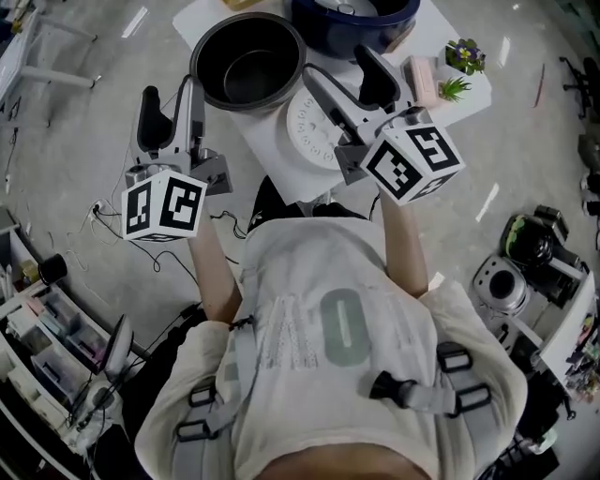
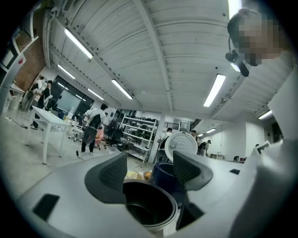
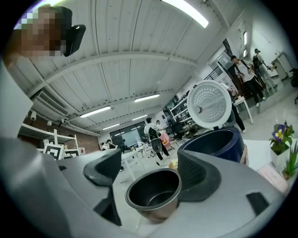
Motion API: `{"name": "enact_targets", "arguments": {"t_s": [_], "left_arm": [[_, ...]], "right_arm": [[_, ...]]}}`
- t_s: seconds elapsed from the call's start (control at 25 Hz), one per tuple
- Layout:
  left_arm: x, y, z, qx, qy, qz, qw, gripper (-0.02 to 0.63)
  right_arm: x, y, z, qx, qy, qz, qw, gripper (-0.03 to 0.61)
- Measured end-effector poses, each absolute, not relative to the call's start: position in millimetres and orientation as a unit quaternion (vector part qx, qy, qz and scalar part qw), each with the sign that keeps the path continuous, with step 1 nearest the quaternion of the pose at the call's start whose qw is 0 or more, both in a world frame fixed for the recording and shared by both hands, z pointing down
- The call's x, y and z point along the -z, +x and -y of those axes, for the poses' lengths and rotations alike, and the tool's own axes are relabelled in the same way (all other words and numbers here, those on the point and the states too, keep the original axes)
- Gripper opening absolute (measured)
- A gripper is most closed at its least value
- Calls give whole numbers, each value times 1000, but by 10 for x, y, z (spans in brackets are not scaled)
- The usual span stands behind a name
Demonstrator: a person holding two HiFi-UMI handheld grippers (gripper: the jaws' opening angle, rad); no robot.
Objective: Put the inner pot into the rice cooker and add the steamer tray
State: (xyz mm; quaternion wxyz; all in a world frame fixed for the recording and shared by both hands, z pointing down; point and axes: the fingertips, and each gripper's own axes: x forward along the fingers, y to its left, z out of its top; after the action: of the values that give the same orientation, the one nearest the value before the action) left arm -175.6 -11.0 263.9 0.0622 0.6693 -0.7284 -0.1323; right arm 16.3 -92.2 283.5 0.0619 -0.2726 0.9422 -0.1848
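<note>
The person's forearms reach forward from the chest, one on each side, each hand hidden beneath its marker cube; both tools point roughly level toward the desk (image 1: 269,155).

The left gripper (image 1: 172,98) hangs off the desk's left edge, short of the pot (image 1: 248,61); its jaws stand wide apart and grip nothing; in the left gripper view the pot (image 2: 150,210) shows close ahead, low in the gap of that gripper (image 2: 149,172), clear of both pads.

The right gripper (image 1: 339,67) is over the near corner of the desk, above the white steamer tray (image 1: 307,127); its jaws too are spread wide and empty; in the right gripper view the pot (image 3: 153,193) appears ahead through the gap of this gripper (image 3: 151,171), untouched.

The steamer tray lies flat at the near corner, just beside the pot; the pot stands upright and empty at the desk's left edge, outside the rice cooker (image 1: 356,19).

Beyond the pot, at the far edge, sits the dark blue cooker (image 3: 215,145) with its lid (image 3: 212,104) raised; a pink box (image 1: 422,80) and two small potted plants (image 1: 464,56) occupy the right corner.
</note>
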Motion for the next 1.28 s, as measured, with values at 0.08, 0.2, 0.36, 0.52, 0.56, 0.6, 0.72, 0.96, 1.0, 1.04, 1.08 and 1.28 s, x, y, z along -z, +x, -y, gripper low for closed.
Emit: {"name": "enact_targets", "arguments": {"t_s": [0.08,0.2,0.36,0.52,0.56,0.6,0.72,0.96,1.0,1.04,1.08,1.28], "left_arm": [[-2817,-1737,224,119,687,711,95,293],[-3092,-1779,368,108,705,686,144,293],[-3380,-1973,586,94,715,665,194,293],[-3611,-2141,733,78,725,644,232,293],[-3663,-2173,764,74,728,638,240,293],[-3714,-2200,789,72,732,630,249,293],[-3868,-2253,865,79,740,607,279,291],[-4202,-2356,972,72,736,593,317,291],[-4223,-2381,975,70,737,593,317,291],[-4231,-2397,981,67,738,592,316,290],[-4232,-2407,988,65,740,590,315,290],[-4312,-2484,1032,49,739,592,316,291]], "right_arm": [[-2894,150,930,195,-279,-938,59,373],[-3006,141,955,207,-305,-928,53,373],[-3204,109,1081,230,-347,-908,48,373],[-3394,57,1169,253,-380,-889,39,373],[-3426,35,1179,258,-386,-885,39,373],[-3462,8,1181,260,-391,-882,38,373],[-3625,-74,1199,277,-404,-872,34,368],[-4056,-245,1289,352,-409,-841,43,351],[-4105,-273,1289,354,-411,-839,37,351],[-4146,-297,1289,355,-412,-839,31,351],[-4181,-316,1288,355,-414,-838,27,351],[-4317,-380,1266,364,-423,-830,13,348]]}}
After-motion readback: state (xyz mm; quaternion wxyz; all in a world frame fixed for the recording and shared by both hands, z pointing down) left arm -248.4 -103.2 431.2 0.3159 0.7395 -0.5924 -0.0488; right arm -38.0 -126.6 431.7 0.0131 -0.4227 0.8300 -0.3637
